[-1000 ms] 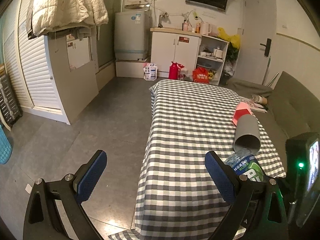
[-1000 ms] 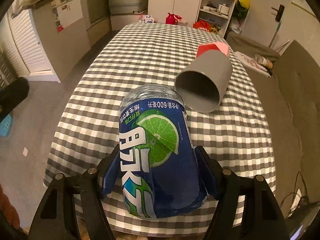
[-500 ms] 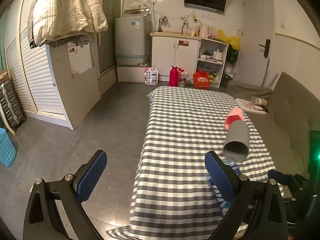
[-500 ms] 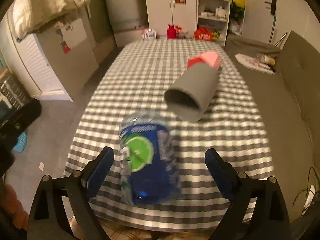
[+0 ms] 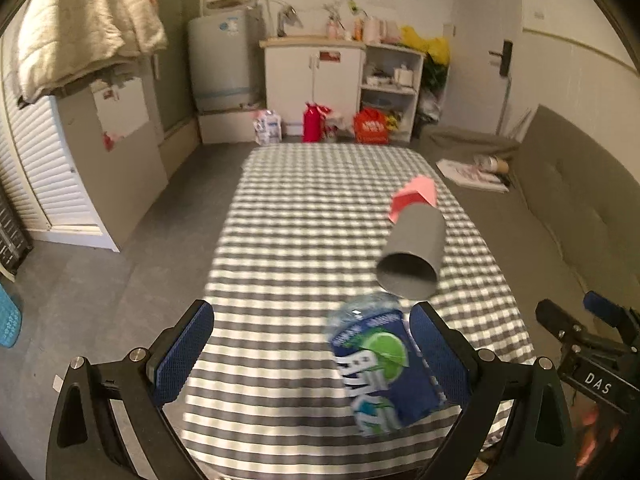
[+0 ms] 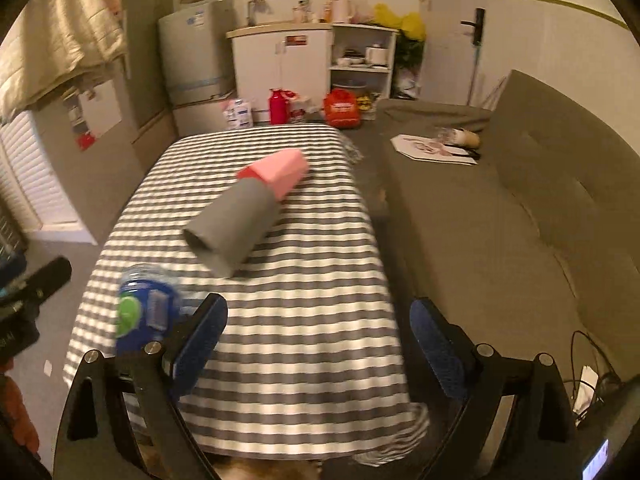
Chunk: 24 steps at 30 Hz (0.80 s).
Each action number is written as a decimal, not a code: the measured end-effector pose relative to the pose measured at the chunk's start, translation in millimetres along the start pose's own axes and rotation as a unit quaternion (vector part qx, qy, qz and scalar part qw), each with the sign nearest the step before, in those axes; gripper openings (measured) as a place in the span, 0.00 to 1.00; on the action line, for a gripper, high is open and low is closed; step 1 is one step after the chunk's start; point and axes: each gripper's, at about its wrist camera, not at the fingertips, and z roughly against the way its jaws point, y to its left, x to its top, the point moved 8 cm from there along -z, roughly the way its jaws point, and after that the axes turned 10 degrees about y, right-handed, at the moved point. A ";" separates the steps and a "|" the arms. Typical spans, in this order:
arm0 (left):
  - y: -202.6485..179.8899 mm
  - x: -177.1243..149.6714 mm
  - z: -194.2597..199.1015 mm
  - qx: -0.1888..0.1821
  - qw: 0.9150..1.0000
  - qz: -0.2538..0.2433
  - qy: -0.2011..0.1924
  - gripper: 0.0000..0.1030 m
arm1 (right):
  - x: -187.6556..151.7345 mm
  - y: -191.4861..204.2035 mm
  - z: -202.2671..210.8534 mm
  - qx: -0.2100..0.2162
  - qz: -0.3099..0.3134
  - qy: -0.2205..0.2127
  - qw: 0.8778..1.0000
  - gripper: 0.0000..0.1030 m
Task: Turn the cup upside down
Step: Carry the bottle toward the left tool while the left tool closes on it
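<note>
So going left to right: the left gripper [image 5: 311,350] has its jaws spread wide with nothing between them, just hanging over the near end of the bench [image 5: 304,216], which is covered in a grey and white checked cloth. Next to its right pad sits a plastic bottle [image 5: 382,364] with a blue label and a lime on it; the cap isn't visible and the picture is blurry, so I'd guess it's bottom-up but can't swear to it. Just past the bottle is the cup [image 5: 414,258], grey, lying on its side with the open mouth facing the cameras, and its far end is against or right beside a pink box [image 5: 414,196]. So the flip isn't done yet imo, and lying mouth-forward like that it looks easy to pinch by the wall. The right gripper [image 6: 318,344] is also wide open and empty, aimed at the near right part of the cloth, cup ahead and to its left. Room-wise: white shutter doors and a quilt hanging on the left, washing machine and white cabinet at the back, grey sofa [image 6: 520,208] along the right
</note>
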 end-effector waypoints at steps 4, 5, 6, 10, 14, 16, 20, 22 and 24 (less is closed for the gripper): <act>-18.4 -1.5 -22.9 0.000 0.999 -0.004 0.041 0.98 | -3.8 -11.3 -15.8 0.011 -0.011 0.012 1.000 0.90; -19.9 -2.0 -27.0 -0.002 0.999 -0.003 0.048 0.98 | -4.9 -12.1 -19.1 0.014 -0.011 0.015 1.000 0.90; -22.9 -1.3 -33.0 -0.007 0.998 0.000 0.058 0.98 | -6.6 -12.3 -22.8 0.017 -0.011 0.018 1.000 0.90; -29.3 -4.3 -54.6 -0.015 0.996 0.008 0.090 0.98 | -14.8 -11.0 -43.3 0.021 -0.013 0.036 0.999 0.90; -32.6 -12.7 -71.0 -0.008 0.993 -0.005 0.116 0.98 | -17.9 -7.9 -50.7 0.030 -0.008 0.037 0.999 0.90; -33.6 -17.3 -76.5 -0.014 0.992 -0.004 0.124 0.98 | -16.0 -8.3 -50.2 0.029 -0.008 0.030 0.999 0.90; -32.9 -23.6 -85.0 -0.019 0.990 -0.003 0.138 0.96 | -14.1 -9.2 -52.1 0.029 -0.010 0.028 0.999 0.90; -32.7 -24.4 -89.1 -0.026 0.989 0.001 0.146 0.96 | -15.2 -6.9 -54.3 0.029 -0.009 0.031 0.999 0.90; -34.1 -23.6 -90.7 -0.035 0.988 0.003 0.151 0.96 | -16.2 -4.8 -56.2 0.029 -0.005 0.034 0.999 0.90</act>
